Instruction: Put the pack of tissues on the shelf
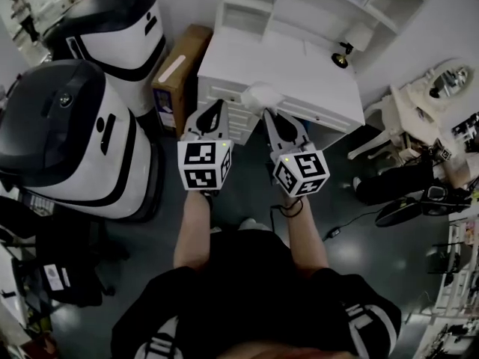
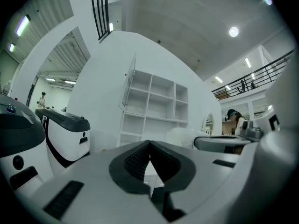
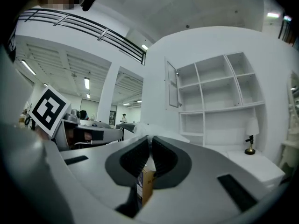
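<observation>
The pack of tissues [image 1: 261,94] is a soft white bundle at the tip of my right gripper [image 1: 268,113], over the front edge of the white desk [image 1: 299,73]. In the right gripper view the jaws [image 3: 150,139] are shut, and the pack's white wrapper [image 3: 140,128] shows pinched at their tips. My left gripper [image 1: 217,105] is just to the left, level with the right one, shut and empty [image 2: 149,146]. From there the pack [image 2: 182,136] shows to the right. The white shelf [image 1: 299,6] with open compartments [image 3: 219,92] stands on the desk's back.
A small lamp [image 1: 343,54] stands on the desk's right end [image 3: 251,146]. A cardboard box [image 1: 179,73] leans left of the desk. Two large white-and-black machines [image 1: 67,140] fill the left side. White chairs and a vanity mirror [image 1: 449,81] are at the right.
</observation>
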`<control>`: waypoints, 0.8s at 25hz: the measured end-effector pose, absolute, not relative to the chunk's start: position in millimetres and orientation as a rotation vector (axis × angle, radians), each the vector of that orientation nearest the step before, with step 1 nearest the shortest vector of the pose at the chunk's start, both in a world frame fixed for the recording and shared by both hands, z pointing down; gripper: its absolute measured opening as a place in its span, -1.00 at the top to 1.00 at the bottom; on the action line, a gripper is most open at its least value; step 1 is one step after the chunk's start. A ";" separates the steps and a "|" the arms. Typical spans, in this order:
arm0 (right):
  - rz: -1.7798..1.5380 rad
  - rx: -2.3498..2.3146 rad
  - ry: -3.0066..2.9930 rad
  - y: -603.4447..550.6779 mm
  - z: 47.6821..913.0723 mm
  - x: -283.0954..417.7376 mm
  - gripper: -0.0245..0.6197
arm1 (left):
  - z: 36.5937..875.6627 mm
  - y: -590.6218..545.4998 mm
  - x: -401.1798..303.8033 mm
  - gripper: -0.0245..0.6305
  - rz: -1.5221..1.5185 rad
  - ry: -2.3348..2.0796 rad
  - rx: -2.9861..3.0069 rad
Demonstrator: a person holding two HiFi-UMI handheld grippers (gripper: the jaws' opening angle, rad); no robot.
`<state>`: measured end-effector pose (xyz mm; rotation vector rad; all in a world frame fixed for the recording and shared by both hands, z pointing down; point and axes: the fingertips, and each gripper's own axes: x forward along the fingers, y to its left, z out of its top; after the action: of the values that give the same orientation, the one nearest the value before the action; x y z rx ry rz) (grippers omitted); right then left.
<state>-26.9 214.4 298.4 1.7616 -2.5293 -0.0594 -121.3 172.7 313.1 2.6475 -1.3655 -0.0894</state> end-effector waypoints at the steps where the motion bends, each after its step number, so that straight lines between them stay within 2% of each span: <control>1: -0.063 1.759 -2.528 213.6 297.8 -28.2 0.86 | 312.5 171.0 -121.7 0.89 -0.087 -1.358 2.651; 20: 0.028 1.757 -2.430 174.0 328.3 1.1 0.86 | 341.6 127.7 -97.2 0.89 0.015 -1.278 2.612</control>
<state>1.1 174.0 328.3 1.7573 -2.4304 0.0275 -97.2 127.7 341.6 2.6116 -1.2784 0.0154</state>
